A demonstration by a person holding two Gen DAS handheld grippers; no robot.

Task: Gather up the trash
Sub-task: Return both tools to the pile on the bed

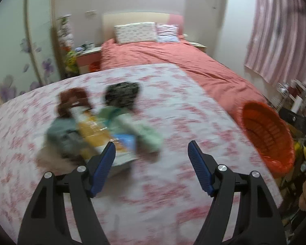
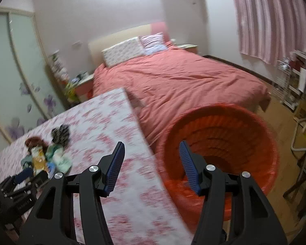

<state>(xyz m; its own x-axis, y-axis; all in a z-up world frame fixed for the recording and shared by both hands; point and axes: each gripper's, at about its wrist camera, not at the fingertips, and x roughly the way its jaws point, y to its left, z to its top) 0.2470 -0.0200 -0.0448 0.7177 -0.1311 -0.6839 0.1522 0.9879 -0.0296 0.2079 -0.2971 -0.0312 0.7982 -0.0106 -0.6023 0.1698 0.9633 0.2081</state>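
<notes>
left wrist view: left gripper (image 1: 151,153), fingers wide, should close on the blurred yellow-and-blue wrapper (image 1: 112,140); right gripper (image 2: 152,156), fingers wide, faces the orange slatted plastic basket (image 2: 220,143).

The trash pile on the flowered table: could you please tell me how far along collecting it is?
Nothing looks collected yet. The pile of wrappers lies bunched on the table, and the red basket, tipped on its side beside the table edge, shows no trash inside. Left claw and right claw are both open and empty. The whole pile is left.
</notes>
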